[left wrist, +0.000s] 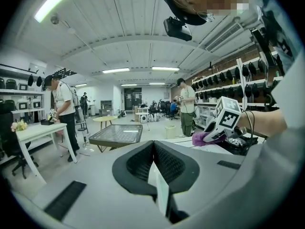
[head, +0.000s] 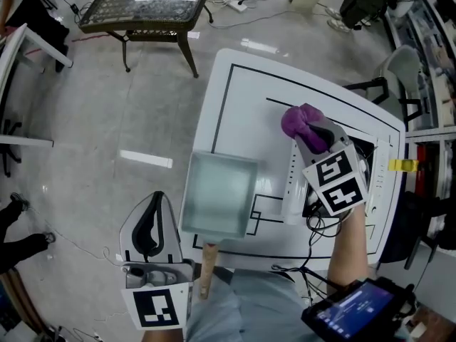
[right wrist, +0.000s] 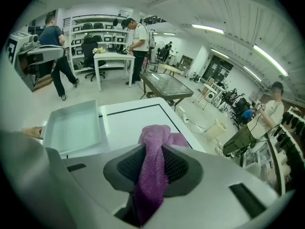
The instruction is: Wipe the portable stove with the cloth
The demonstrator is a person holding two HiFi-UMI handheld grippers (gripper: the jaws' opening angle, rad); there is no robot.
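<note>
My right gripper (head: 312,132) is shut on a purple cloth (head: 301,120) and hovers over the white table (head: 242,112). The right gripper view shows the cloth (right wrist: 153,163) pinched between the dark pads, bunched up past the tips. Just behind that gripper lies the white portable stove (head: 293,184), largely hidden by the marker cube and arm. Its black burner (left wrist: 239,144) shows in the left gripper view, beside the cloth (left wrist: 204,137). My left gripper (head: 155,206) stays off the table at the lower left. Its jaws (left wrist: 153,151) are shut with nothing between them.
A translucent tray (head: 217,193) sits at the table's front left, seen also as the tray (right wrist: 76,125) in the right gripper view. A wooden handle (head: 206,266) pokes out below it. A glass-top side table (head: 146,2) stands beyond on the floor. People stand in the room.
</note>
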